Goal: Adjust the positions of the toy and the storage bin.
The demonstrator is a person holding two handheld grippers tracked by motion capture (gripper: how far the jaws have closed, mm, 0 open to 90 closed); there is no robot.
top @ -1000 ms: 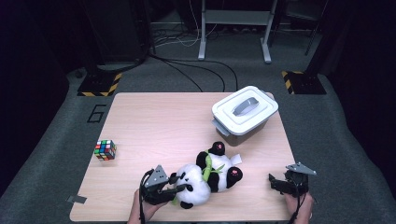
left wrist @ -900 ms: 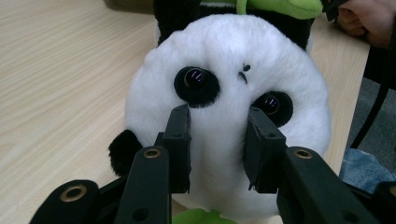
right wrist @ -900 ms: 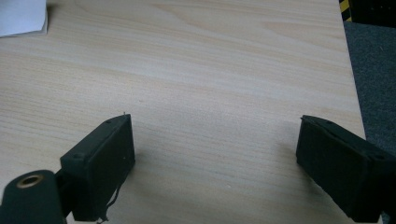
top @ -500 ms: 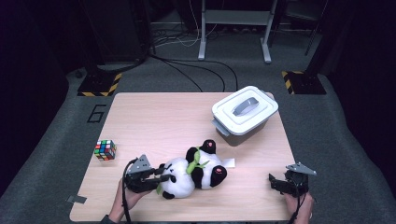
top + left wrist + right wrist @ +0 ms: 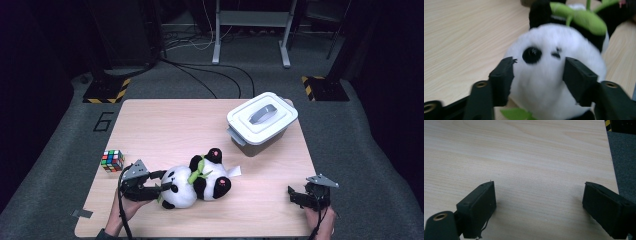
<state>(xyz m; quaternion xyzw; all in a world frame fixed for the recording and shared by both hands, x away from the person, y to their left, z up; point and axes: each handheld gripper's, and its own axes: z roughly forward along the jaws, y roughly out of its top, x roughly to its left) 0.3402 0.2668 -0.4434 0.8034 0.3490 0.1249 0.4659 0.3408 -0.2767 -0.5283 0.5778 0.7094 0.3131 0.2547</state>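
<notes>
Black-and-white plush panda with green leaves, on its side near table's front edge

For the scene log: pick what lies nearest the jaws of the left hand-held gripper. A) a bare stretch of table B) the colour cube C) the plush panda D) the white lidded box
C: the left hand-held gripper has the plush panda with its white head between the open jaws, while the colour cube and the white lidded box lie apart.
</notes>
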